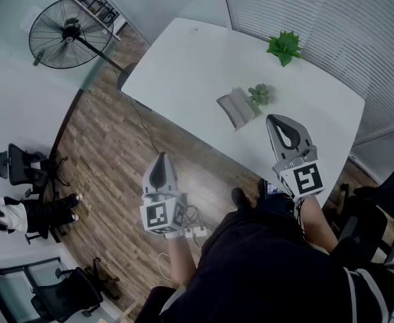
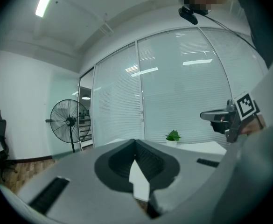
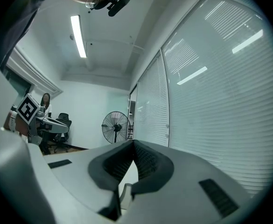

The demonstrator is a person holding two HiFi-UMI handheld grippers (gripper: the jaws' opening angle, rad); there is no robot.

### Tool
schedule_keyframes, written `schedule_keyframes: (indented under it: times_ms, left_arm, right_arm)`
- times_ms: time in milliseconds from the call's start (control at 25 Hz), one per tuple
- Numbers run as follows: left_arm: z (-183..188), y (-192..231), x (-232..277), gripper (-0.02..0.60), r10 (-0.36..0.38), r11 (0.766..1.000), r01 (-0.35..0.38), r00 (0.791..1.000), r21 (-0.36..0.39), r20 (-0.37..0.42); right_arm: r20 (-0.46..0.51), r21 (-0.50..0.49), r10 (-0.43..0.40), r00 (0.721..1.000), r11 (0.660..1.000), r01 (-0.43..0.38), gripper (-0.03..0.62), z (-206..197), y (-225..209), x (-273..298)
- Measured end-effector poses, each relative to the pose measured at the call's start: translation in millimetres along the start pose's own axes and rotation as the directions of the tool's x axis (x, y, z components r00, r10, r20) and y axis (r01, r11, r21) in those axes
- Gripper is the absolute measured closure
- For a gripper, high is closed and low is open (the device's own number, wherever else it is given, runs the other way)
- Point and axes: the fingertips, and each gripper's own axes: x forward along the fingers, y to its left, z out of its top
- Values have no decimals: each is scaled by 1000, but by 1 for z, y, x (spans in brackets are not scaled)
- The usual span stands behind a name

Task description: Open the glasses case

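**A:** Where's the glasses case [image 1: 236, 108]?

**B:** On the white table [image 1: 183, 59], out past the right gripper [image 1: 271, 118], with a small potted succulent [image 1: 259, 94] just beside it. From the head view it's grey and wedge-like, and I can't tell whether its lid is up or down.

**A:** And the grippers?

**B:** Both are clenched tip to tip with nothing between them. The right one hangs over the table's near edge, near the case but apart from it. The left gripper [image 1: 162, 155] is off the table altogether, over the wooden floor [image 1: 116, 153].

**A:** So what might go wrong?

**B:** If the lid is down and the case is met like this, tips pressed together would only nudge it. It looks light and the tabletop smooth (nothing braces it). A push from one side could send it skidding into the succulent and tip the pot. The left gripper is also too far off to steady it, so a one-sided pry would probably lift the whole case rather than the lid.

**A:** And if it already stands open?

**B:** Then a careless knock could snap it shut or flip it over.
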Motion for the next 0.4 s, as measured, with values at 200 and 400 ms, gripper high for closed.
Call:
schedule_keyframes:
  times_ms: [200, 400]
  left_arm:
    - [-2, -3, 1, 581, -7, 1000, 7, 1000, 1, -4]
    - [-4, -7, 3, 580, -15, 1000, 15, 1000, 2, -10]
  right_arm:
    - [-15, 11, 8, 1000, 1000, -8, 579, -6, 0, 0]
    - [-18, 19, 11, 1000, 1000, -11, 579, -9, -2, 0]
